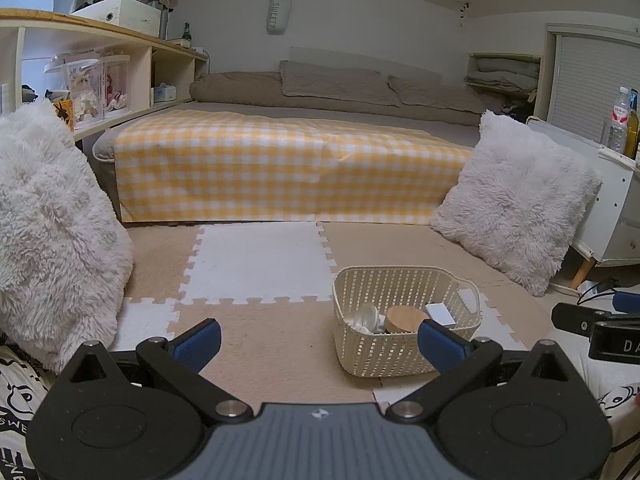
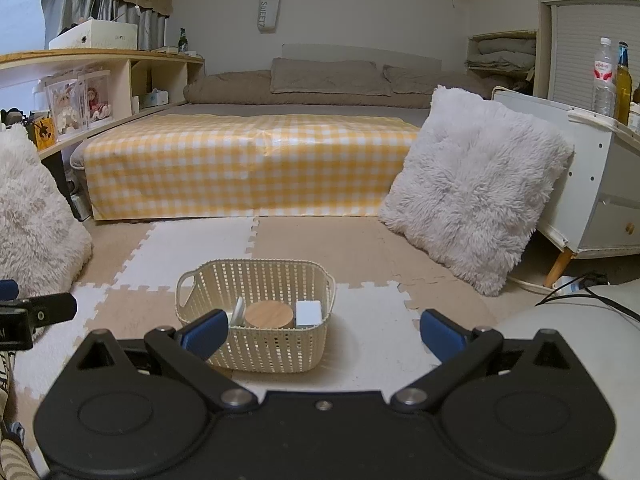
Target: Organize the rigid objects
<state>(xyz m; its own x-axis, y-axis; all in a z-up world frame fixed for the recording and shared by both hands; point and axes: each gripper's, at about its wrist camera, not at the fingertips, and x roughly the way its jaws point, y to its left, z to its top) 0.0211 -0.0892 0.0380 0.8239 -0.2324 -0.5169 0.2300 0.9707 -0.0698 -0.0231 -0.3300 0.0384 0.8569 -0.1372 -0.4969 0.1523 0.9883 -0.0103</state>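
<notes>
Left wrist view: the left gripper (image 1: 318, 346) is spread wide and empty, and the basket (image 1: 404, 354) is seen right of its centre line, on the floor mat (image 1: 256, 264). In the right wrist view, the right gripper (image 2: 322, 338), also wide and empty, has the basket (image 2: 256, 344) left of centre and is judged nearer. Inside lie a pale object (image 2: 239, 312), a wooden-lidded jar (image 2: 269, 315) and a white block (image 2: 309, 312).

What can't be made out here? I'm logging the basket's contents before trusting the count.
- Basket floor: hidden in both views by its own wall and contents.
- Pale object left of the wooden lid: partly behind the right gripper's finger in the right view, unclear in the left.
- Whatever is under the white box: covered.
- Left gripper: open, holding nothing.
</notes>
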